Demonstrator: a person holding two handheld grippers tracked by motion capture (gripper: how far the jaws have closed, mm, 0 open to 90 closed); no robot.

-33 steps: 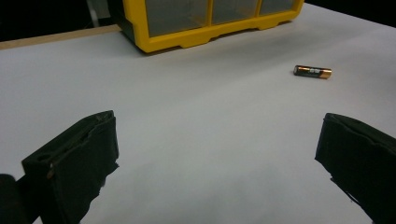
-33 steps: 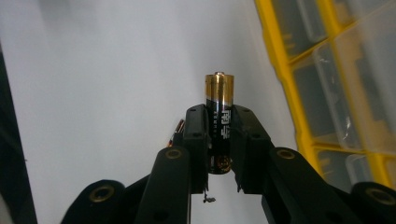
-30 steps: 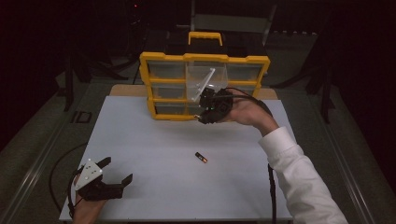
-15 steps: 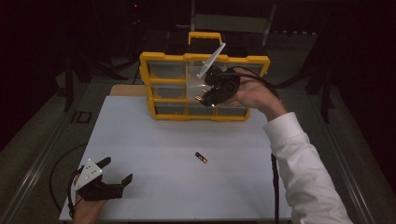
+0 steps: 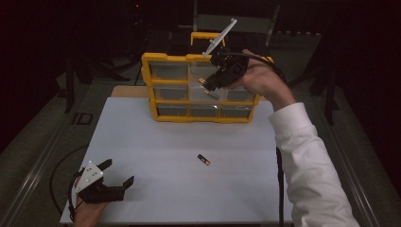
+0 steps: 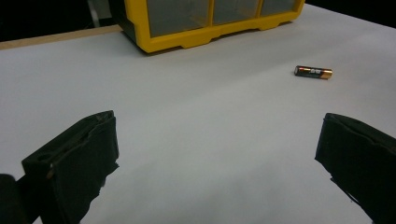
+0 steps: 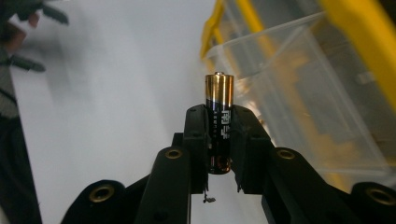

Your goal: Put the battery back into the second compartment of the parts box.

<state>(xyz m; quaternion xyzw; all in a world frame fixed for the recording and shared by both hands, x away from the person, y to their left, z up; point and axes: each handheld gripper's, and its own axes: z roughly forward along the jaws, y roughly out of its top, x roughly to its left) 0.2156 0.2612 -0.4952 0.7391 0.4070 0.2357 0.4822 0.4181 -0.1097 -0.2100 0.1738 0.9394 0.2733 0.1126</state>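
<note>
right gripper is clamping a battery by its middle, holding it up before the yellow drawer cabinet, not yet dropping it in, while another battery is lying on the table near the wide-open left gripper.

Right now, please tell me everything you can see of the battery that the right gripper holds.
The battery is a small cylinder, black with a gold end and a silver tip. The right gripper clamps its middle between both pads, gold end pointing away. It is held in the air before the yellow organizer's clear drawers, touching nothing else.
</note>
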